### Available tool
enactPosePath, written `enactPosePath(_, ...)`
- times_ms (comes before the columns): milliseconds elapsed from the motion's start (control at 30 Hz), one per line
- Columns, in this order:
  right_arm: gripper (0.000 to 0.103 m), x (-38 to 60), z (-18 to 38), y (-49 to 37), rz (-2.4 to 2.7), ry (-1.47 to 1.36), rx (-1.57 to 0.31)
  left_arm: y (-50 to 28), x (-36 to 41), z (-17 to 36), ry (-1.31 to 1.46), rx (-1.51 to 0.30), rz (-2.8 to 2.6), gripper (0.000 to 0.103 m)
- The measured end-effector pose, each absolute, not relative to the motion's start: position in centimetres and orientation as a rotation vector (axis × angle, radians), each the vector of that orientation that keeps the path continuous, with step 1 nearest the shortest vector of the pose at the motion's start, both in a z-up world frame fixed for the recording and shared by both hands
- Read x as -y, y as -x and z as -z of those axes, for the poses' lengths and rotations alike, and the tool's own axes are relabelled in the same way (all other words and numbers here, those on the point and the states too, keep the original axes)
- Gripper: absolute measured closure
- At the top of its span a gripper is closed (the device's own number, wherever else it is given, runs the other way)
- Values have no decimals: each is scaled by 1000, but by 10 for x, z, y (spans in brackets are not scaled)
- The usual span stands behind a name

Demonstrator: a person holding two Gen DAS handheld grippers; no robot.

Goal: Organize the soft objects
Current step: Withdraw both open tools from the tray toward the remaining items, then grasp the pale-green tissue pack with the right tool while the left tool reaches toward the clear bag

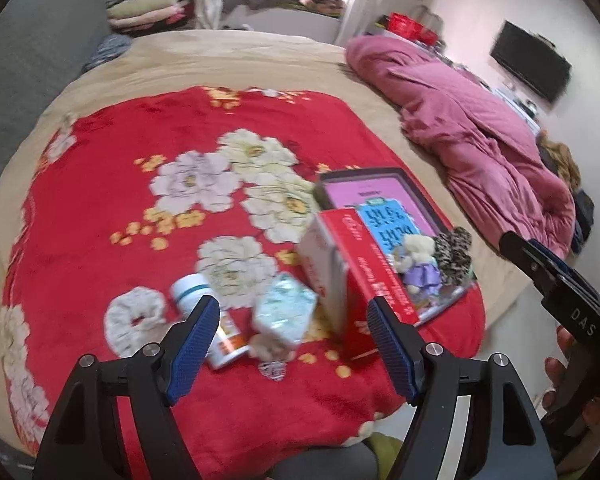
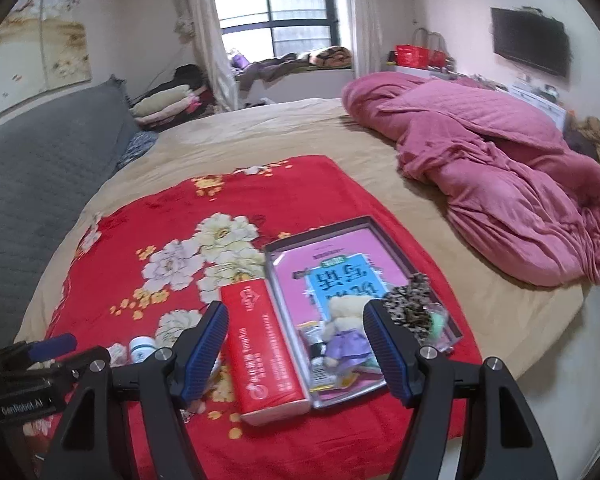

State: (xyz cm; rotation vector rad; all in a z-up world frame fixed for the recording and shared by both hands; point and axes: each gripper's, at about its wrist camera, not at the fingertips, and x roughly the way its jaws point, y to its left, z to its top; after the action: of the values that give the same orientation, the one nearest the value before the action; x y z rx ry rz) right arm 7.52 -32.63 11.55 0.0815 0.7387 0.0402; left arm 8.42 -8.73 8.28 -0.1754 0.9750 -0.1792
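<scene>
Scrunchie point(image 1: 134, 320) lies left of a bottle point(image 1: 204, 312) on the red blanket point(image 1: 100, 184); teddy point(image 2: 346, 336) sits in the tray point(image 2: 384, 222). Left gripper point(image 1: 292, 336) and right gripper point(image 2: 294, 340) hover spread, empty.

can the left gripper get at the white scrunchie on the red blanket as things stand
Probably yes. The left gripper is open and empty, and the white scrunchie lies uncovered on the red blanket, left of the white bottle, with nothing on top.
</scene>
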Motion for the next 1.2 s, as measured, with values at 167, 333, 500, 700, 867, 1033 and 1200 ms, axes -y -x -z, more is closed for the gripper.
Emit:
enactPosePath(167, 34, 305, -118, -72, -81, -57, -744, -74, 48, -82, 223, -966, 119, 26)
enactPosePath(333, 34, 286, -116, -72, -122, -52, -757, -63, 14, -77, 268, -968, 59, 26)
enactPosePath(500, 34, 264, -110, -70, -164, -23, -773, -55, -5, -71, 282, -978, 25, 26)
enactPosePath(700, 34, 242, -100, -69, -207, -1, -803, -44, -17, -61, 295, -991, 13, 26)
enactPosePath(867, 34, 230, -91, -67, -231, 24, -822, -39, -21, -49, 297, -1009, 21, 26)
enactPosePath(1033, 34, 224, -77, -68, -236, 32, -854, -35, -18, -30, 298, -1034, 28, 26)
enactPosePath(1200, 34, 217, -65, -70, -247, 40, -883, -41, -8, -10, 291, -1064, 58, 26)
